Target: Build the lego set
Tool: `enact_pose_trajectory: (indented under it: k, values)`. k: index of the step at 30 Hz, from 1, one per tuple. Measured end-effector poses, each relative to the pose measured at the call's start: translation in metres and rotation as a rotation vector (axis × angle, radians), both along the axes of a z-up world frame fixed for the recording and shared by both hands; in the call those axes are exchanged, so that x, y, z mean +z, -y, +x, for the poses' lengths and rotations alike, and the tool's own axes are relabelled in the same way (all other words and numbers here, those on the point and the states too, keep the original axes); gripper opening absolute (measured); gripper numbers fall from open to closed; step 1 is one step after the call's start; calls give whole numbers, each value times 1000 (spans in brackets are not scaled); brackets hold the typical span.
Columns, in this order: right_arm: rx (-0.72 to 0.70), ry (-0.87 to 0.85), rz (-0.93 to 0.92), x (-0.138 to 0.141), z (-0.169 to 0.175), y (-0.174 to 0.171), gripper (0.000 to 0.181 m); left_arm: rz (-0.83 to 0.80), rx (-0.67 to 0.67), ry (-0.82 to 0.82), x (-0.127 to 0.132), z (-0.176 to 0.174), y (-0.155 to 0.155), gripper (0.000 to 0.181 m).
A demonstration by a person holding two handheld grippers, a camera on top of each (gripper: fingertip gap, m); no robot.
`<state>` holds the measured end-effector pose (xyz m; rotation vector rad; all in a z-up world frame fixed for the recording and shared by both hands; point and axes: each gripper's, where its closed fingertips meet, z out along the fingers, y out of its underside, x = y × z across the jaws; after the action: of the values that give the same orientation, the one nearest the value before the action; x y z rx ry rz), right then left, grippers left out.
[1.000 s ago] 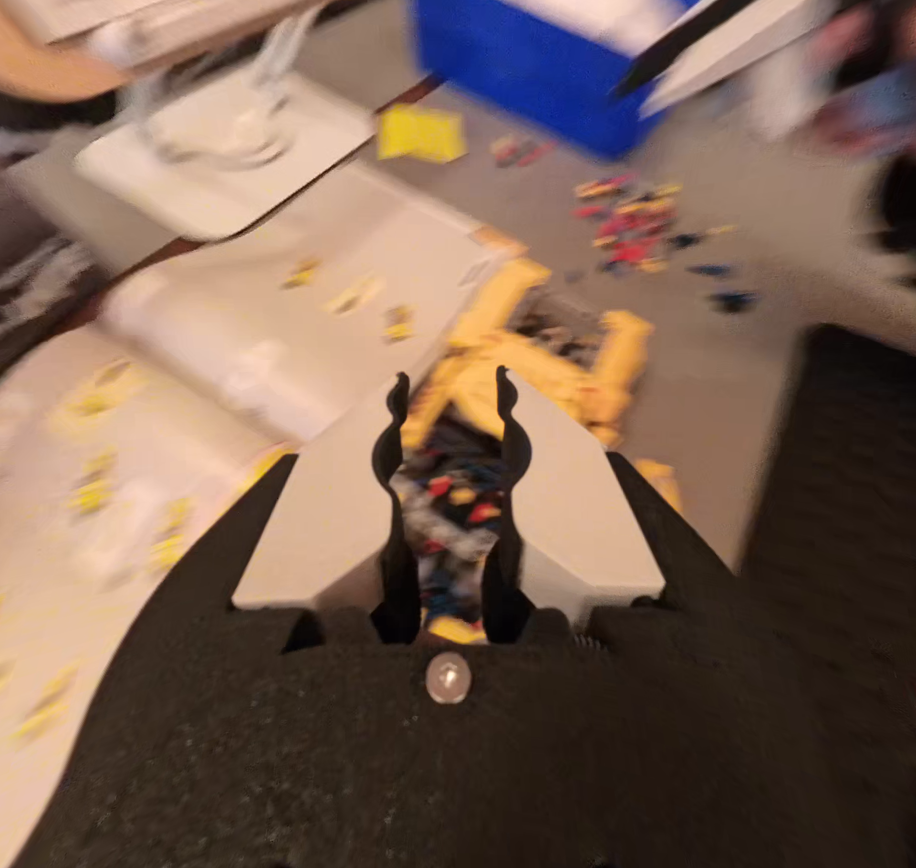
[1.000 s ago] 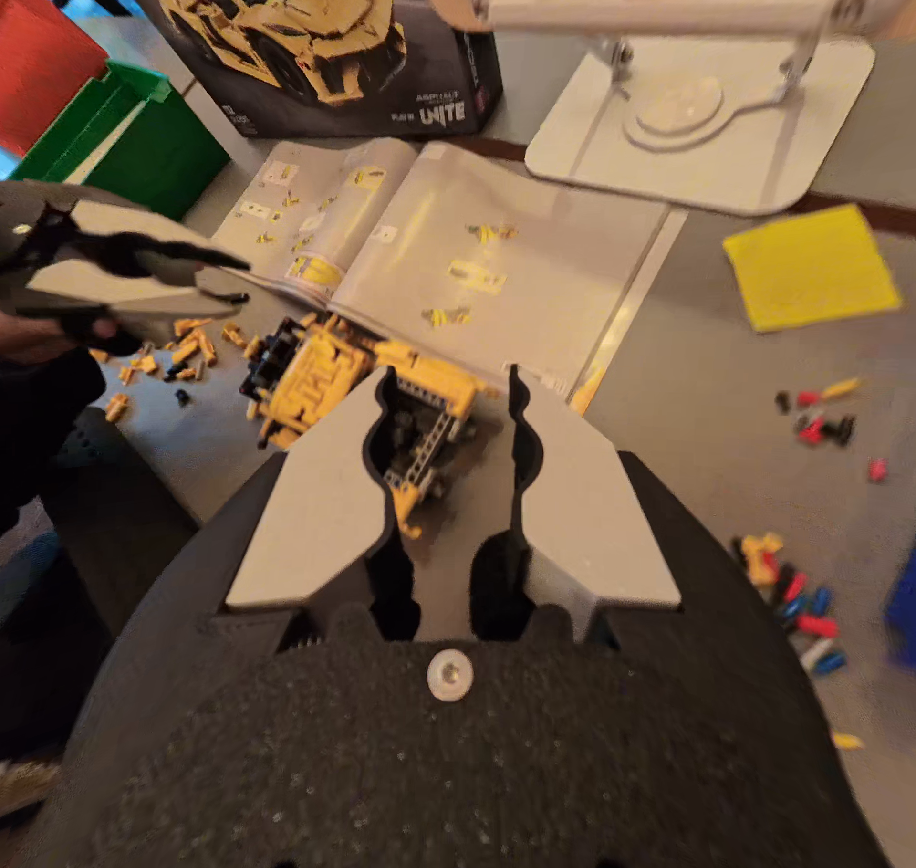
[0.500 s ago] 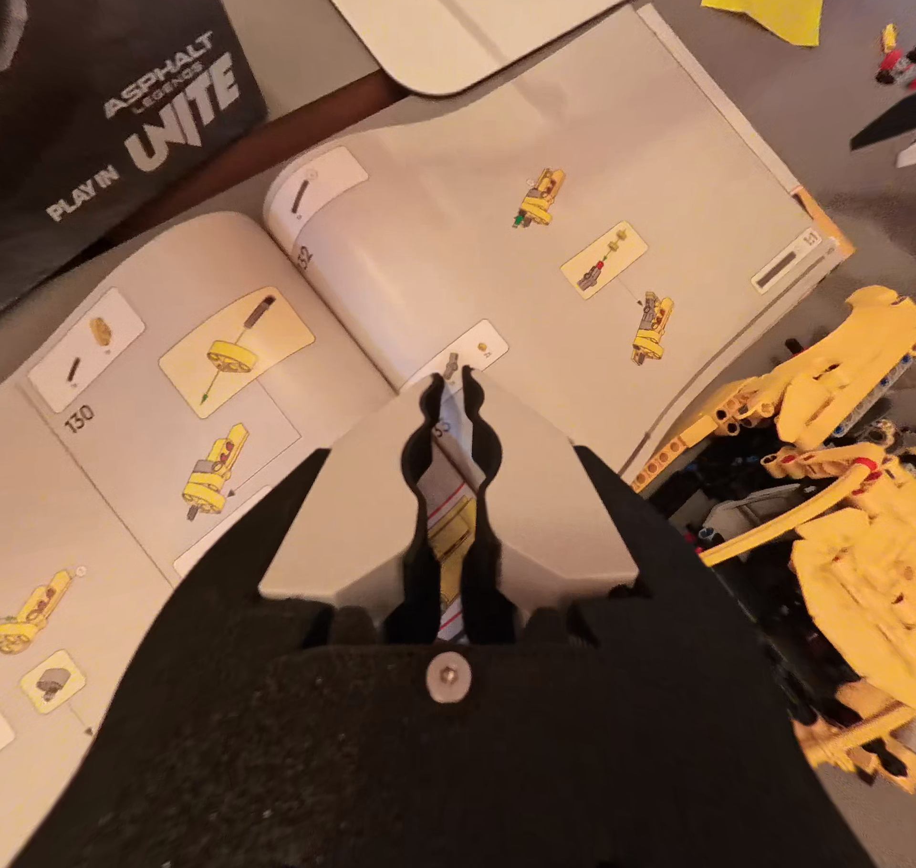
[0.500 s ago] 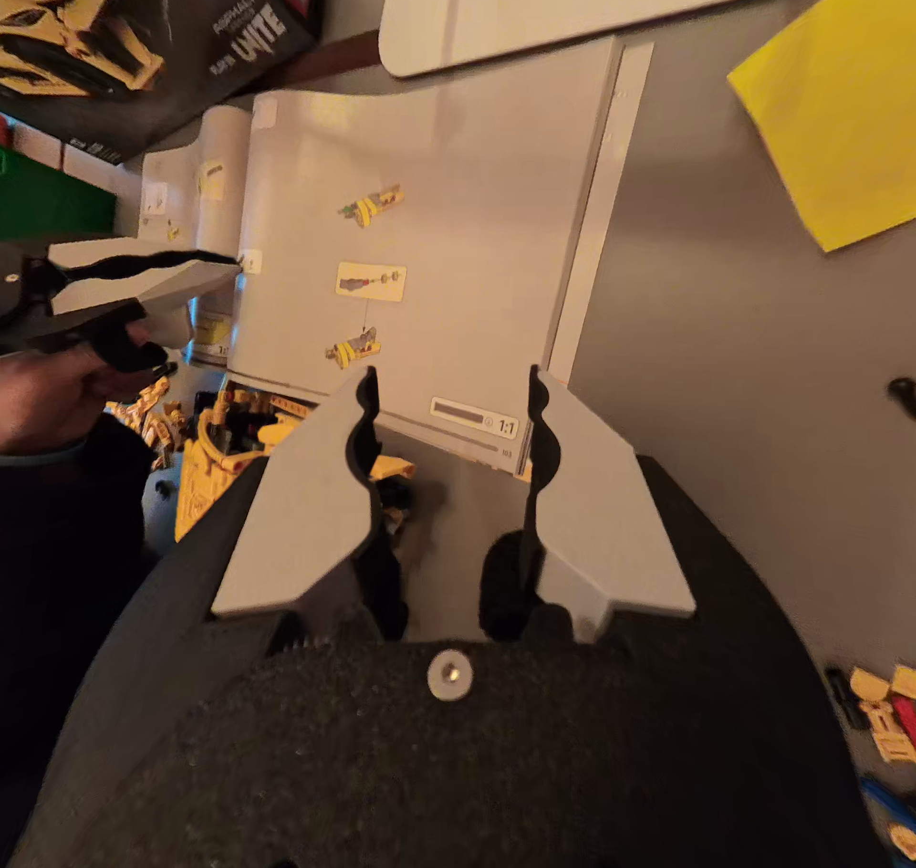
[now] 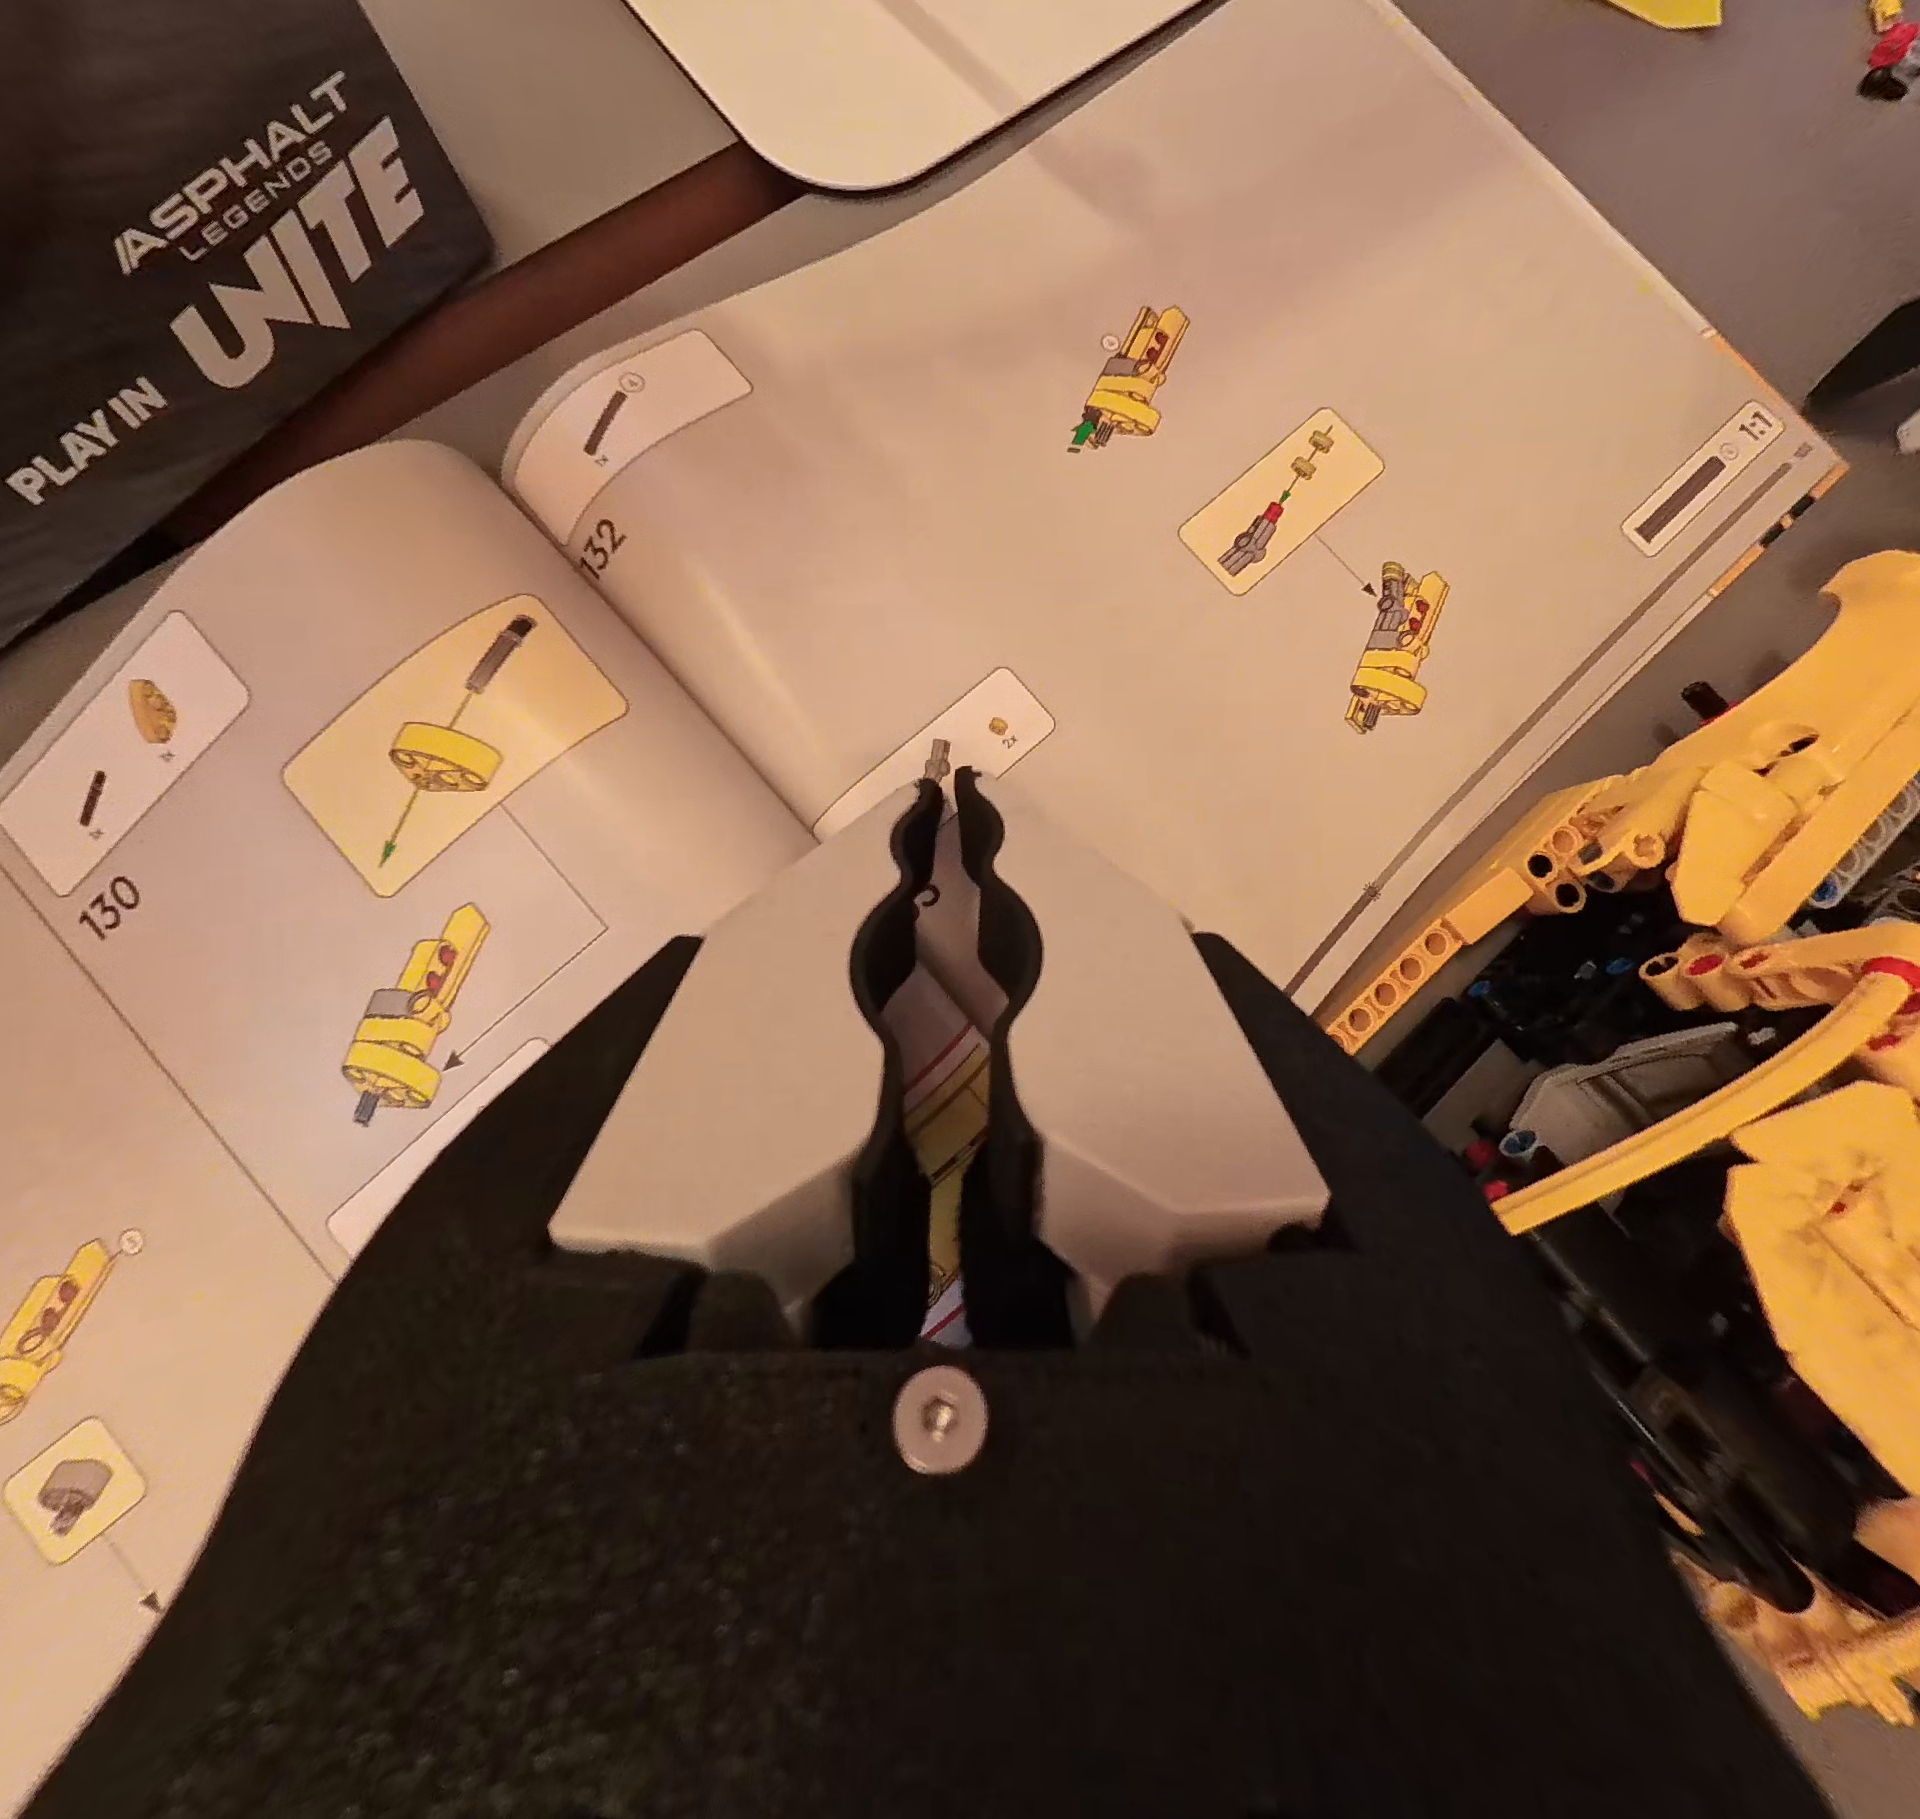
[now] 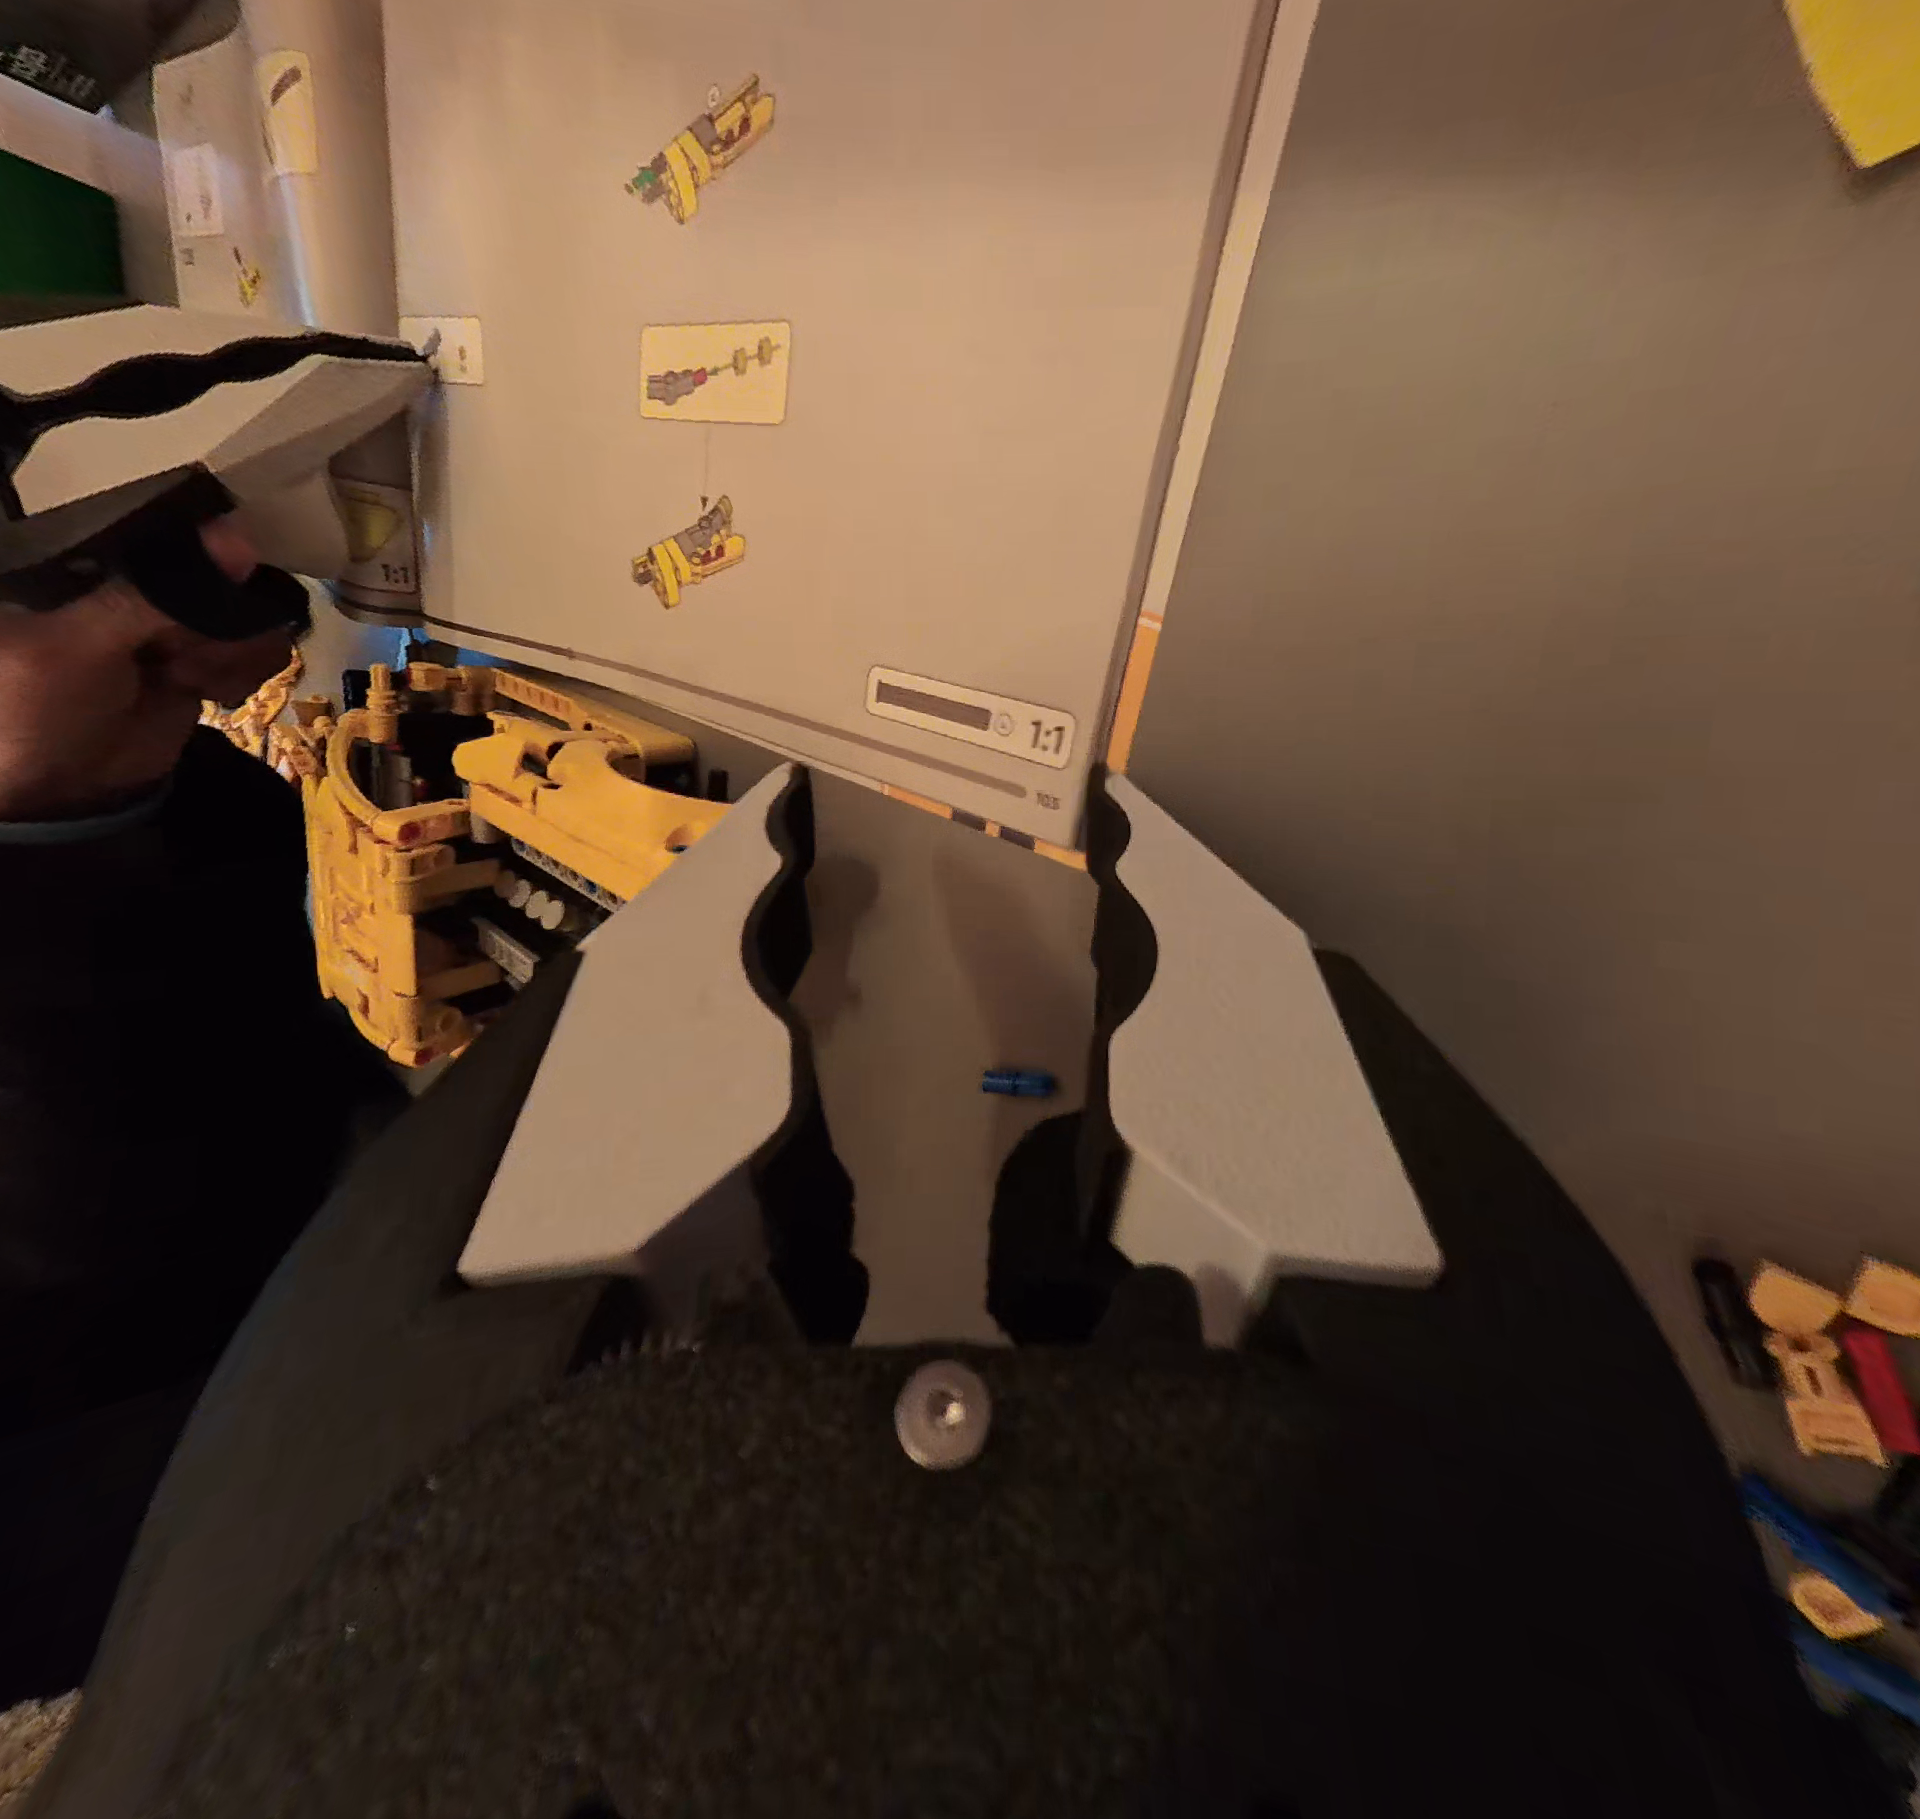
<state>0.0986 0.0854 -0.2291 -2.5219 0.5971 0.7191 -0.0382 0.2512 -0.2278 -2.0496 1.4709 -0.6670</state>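
The open instruction booklet (image 5: 1039, 263) lies on the grey table; it also shows in the right wrist view (image 6: 883, 263). My left gripper (image 5: 945, 780) is shut and empty, with its tips just over the booklet near the spine. In the right wrist view the left gripper (image 6: 416, 351) shows at the left, in a hand. My right gripper (image 6: 951, 798) is open and empty at the near corner of the booklet's right page. A small blue pin (image 6: 1018, 1083) lies on the table between its fingers. The part-built yellow car (image 5: 1714, 1042) sits right of the booklet and also shows in the right wrist view (image 6: 499, 865).
The dark set box (image 5: 156, 211) stands at the far left. A white stand base (image 5: 935, 24) overlaps the booklet's far edge. A yellow sheet (image 6: 1860, 24) lies at the far right. Loose pieces (image 6: 1829, 1374) lie near right. A green bin (image 6: 42, 231) is at the left. The grippers' ends are close to 20 cm from one another.
My left gripper swung from over the yellow car to over the booklet and narrowed to shut. My right gripper moved forward and down to the booklet's near corner and opened wider.
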Motion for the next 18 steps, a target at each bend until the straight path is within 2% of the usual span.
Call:
enact_pose_trajectory:
  k: [9, 15, 18]
  values:
    - [11, -7, -17, -3, -2, 2, 50, 0, -1, 4, 0, -1, 0, 3]
    - [1, -24, 0, 2, 0, 5, 40, -2, -2, 4, -1, 0, 0, 3]
    - [-14, -48, 35, 9, 2, 4, 26, -7, -2, 8, -1, 0, 0, 3]
